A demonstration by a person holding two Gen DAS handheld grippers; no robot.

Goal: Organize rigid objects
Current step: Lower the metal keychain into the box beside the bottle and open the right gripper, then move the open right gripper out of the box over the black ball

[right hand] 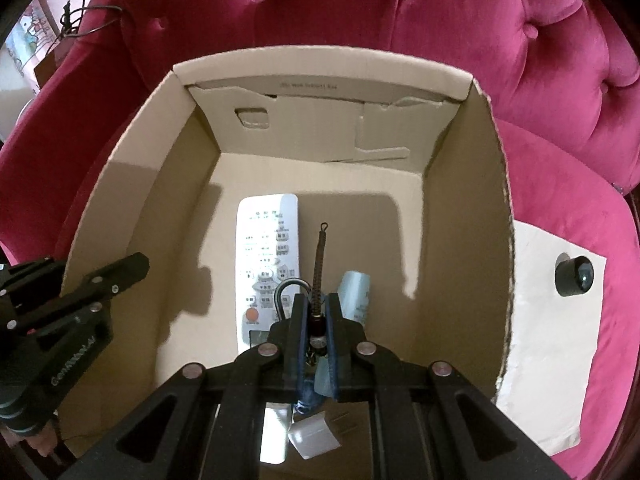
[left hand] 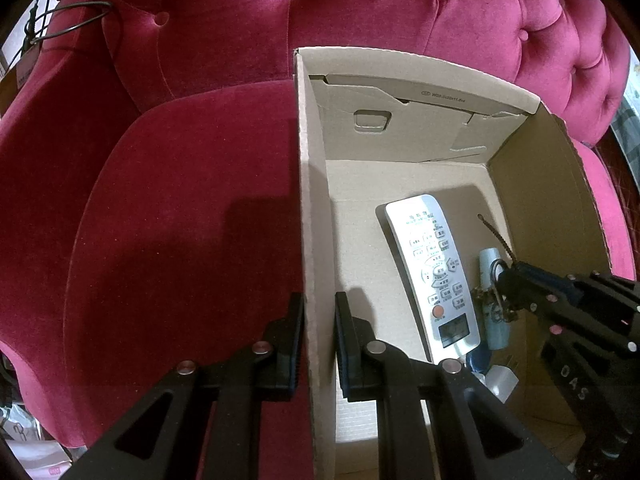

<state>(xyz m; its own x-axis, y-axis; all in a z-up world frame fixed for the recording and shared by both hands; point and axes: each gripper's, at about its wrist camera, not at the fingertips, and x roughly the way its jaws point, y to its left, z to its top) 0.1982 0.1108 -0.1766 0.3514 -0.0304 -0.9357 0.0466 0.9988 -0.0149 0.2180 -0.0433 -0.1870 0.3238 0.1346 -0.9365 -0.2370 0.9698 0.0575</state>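
The right gripper (right hand: 317, 304) is pinching a keychain (right hand: 319, 258) between its narrow jaws, inside the box (right hand: 464, 208); the braided cord is sticking out forward past the fingertips and a metal clip is curving to their left. Under the gripper a white plug (right hand: 314, 436) is lying on the box floor, a pale blue tube (right hand: 356, 292) just right of the tips, a remote (right hand: 268, 256) just left. The left gripper (left hand: 318, 344) is clamping the box's left wall. Outside, right of the box, a black cap (right hand: 574, 276) is sitting on white paper (right hand: 552, 360) on the red sofa (right hand: 360, 4).
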